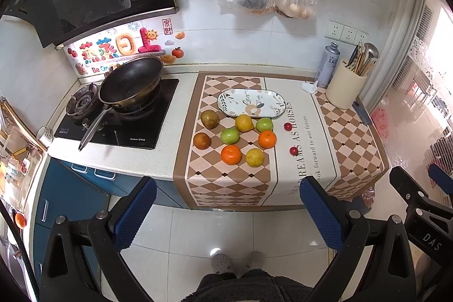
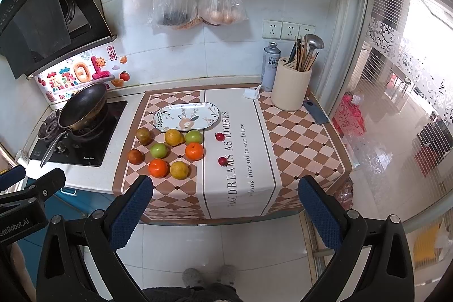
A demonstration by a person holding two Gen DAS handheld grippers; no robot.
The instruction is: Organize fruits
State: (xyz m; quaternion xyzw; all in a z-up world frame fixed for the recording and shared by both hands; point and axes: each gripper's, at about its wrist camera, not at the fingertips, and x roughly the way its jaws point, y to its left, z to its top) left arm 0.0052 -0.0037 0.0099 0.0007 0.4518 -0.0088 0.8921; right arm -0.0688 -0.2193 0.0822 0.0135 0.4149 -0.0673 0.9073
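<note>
Just in front of the oval floral plate, on the table's checked mat: two oranges, two green apples, two yellow citrus, two brown fruits; slightly right, two small red fruits. Plate bare. Left hand-held gripper and right hand-held gripper spread wide, empty, well short of the table. Likely trouble: round fruit nudged and rolling off the front edge; tiny red ones slipping between pads; neighbours knocked, being tightly clustered.
</note>
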